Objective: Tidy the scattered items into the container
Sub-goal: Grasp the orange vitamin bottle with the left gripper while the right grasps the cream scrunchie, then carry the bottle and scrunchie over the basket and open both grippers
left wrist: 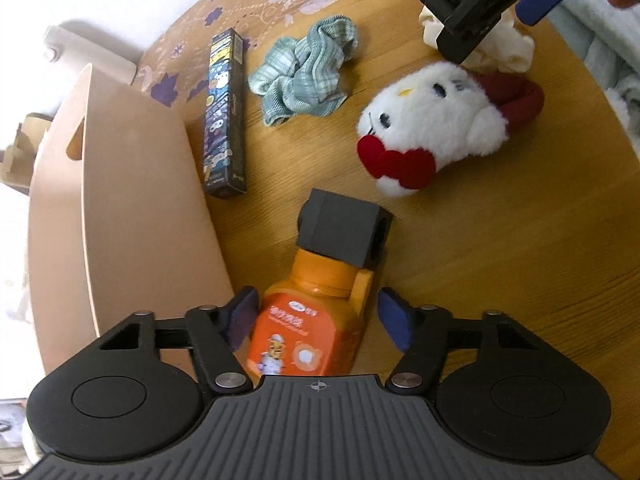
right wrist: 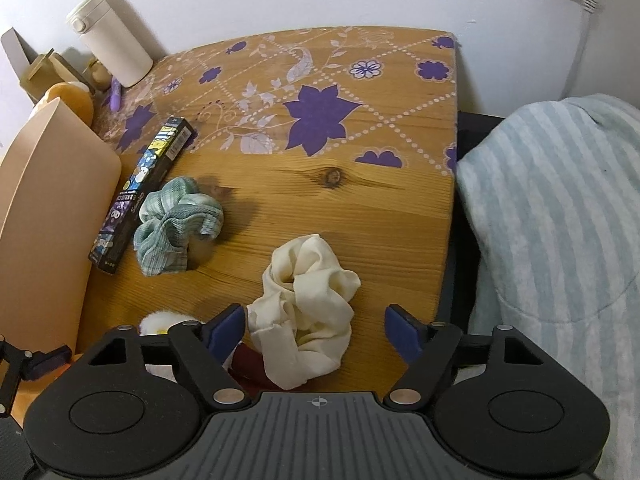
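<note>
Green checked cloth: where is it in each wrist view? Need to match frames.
Left wrist: green checked cloth sits upper centre, right of the long dark box.
Right wrist: cloth sits left of centre, right of the same box.
Shared landmark: the long dark box beside the tan container.

Bottles: one orange bottle (left wrist: 310,324), between my left claw's fingers
Cloths: two, teal cloth (right wrist: 176,224), cream cloth (right wrist: 308,312)
Plush toys: one plush toy (left wrist: 436,124)
Boxes: one long box (right wrist: 144,192)
Containers: one container (left wrist: 120,216)

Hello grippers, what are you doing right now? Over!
Left gripper open, jaws either side of the orange bottle. Right gripper open over the cream cloth. Container just left; plush toy close by.
</note>
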